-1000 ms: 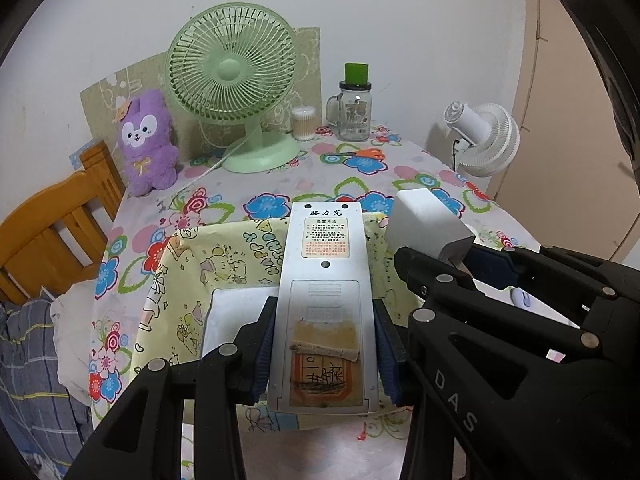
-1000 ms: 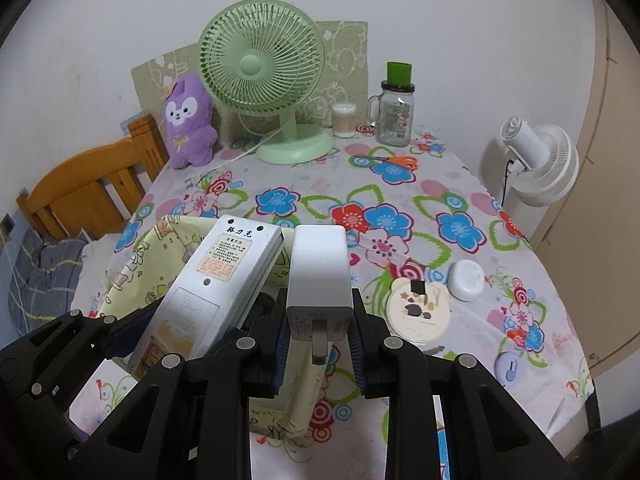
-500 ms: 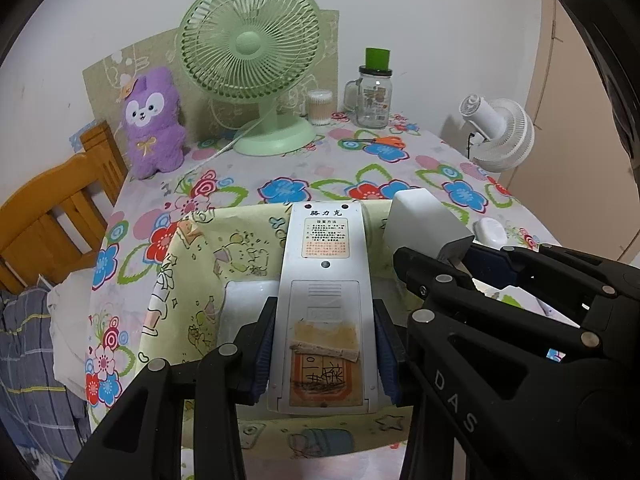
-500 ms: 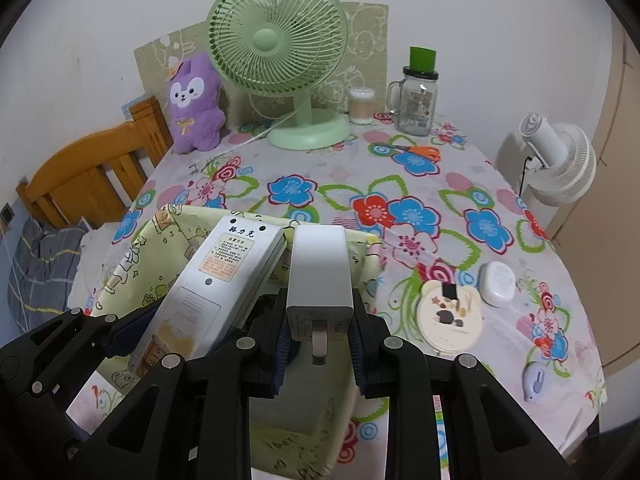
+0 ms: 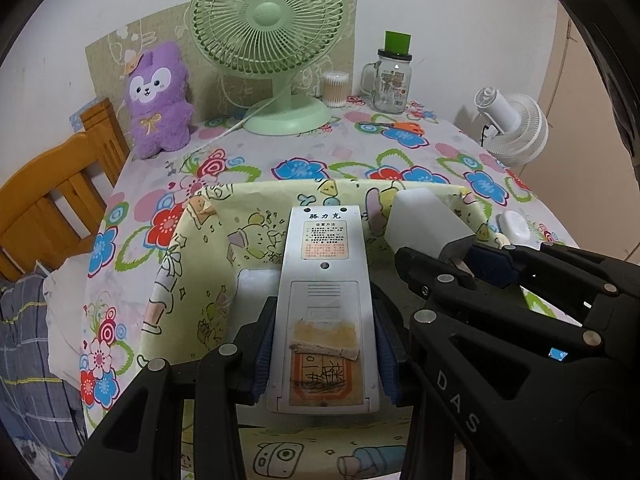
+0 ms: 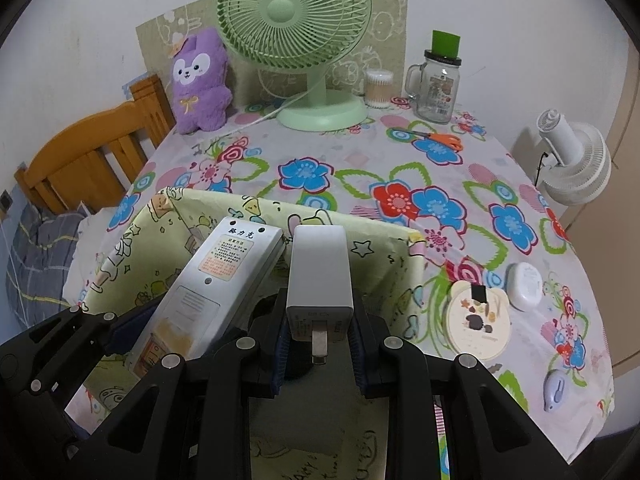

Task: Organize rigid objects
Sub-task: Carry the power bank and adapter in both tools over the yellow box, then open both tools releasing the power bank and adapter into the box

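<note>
The left gripper point(image 5: 323, 354) has its jaws pinching a remote point(image 5: 325, 300) by its long sides, back face up, the label end pointing away. Just to its right, the right gripper point(image 6: 319, 338) has its jaws pinching a white charger point(image 6: 320, 276) at the plug end, one metal prong showing between the pads. Remote and charger lie side by side, close but apart, both held over a yellow cartoon-print box point(image 6: 384, 256) whose open top lies under and ahead of the jaws. Inside the box, below the remote, a pale flat thing shows; what it is cannot be told.

Right of the right jaws, on the flowered table point(image 6: 352, 168), sit a round cream case point(image 6: 478, 326), a small white oval case point(image 6: 525, 286) just past it, and a little lilac thing point(image 6: 555, 389) near the table's edge. Further ahead lie orange-handled scissors point(image 6: 444, 140). At the far side stand a green fan point(image 6: 296, 28), a purple plush point(image 6: 200, 80) to its left, a tub of cotton swabs point(image 6: 378, 88) and a glass jar point(image 6: 438, 80) with a green lid to its right. A white fan point(image 6: 572, 160) stands off the table's right, a wooden bedframe point(image 6: 92, 156) off its left.
</note>
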{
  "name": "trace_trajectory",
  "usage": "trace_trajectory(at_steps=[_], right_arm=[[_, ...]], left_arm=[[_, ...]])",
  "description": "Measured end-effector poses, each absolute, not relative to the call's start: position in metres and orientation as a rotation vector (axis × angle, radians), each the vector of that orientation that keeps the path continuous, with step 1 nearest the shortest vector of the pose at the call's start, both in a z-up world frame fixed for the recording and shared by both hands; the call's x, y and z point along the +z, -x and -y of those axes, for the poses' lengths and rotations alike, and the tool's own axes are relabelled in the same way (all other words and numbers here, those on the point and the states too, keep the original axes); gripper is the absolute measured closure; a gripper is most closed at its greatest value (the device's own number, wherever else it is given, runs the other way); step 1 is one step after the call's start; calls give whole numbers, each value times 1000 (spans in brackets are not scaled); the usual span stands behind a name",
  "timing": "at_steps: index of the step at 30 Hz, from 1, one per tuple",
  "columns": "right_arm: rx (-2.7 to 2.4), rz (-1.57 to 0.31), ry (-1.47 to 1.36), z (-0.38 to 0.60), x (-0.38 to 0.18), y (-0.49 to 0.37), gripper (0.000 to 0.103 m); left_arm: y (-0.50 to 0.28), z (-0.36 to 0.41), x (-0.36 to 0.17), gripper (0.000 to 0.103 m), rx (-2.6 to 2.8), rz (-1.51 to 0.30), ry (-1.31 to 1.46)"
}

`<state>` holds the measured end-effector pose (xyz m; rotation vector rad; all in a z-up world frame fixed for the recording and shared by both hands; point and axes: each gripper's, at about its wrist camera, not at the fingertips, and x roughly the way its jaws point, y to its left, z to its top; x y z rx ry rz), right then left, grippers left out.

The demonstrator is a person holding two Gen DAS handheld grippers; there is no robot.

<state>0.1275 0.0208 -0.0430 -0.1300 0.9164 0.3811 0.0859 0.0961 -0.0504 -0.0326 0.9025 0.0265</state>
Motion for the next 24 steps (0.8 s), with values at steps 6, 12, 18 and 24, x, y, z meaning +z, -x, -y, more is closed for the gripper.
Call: trace_trajectory(at_steps=[6,12,18,24], right_arm=[[387,-931,144,-29,-51,-130,74],[377,-934,183,-37,-54,-132,74],[350,-935,198,-39,-55,-132,74],[334,-933,196,-37,-54,-132,73]], left_arm=[[-88,-103,-58,58,34,-922,49],[-89,-110,-63,58,46,-935,64],[-90,-112,-64,55,58,-928,69],[-91,-111,-64,49,39,-938,82]])
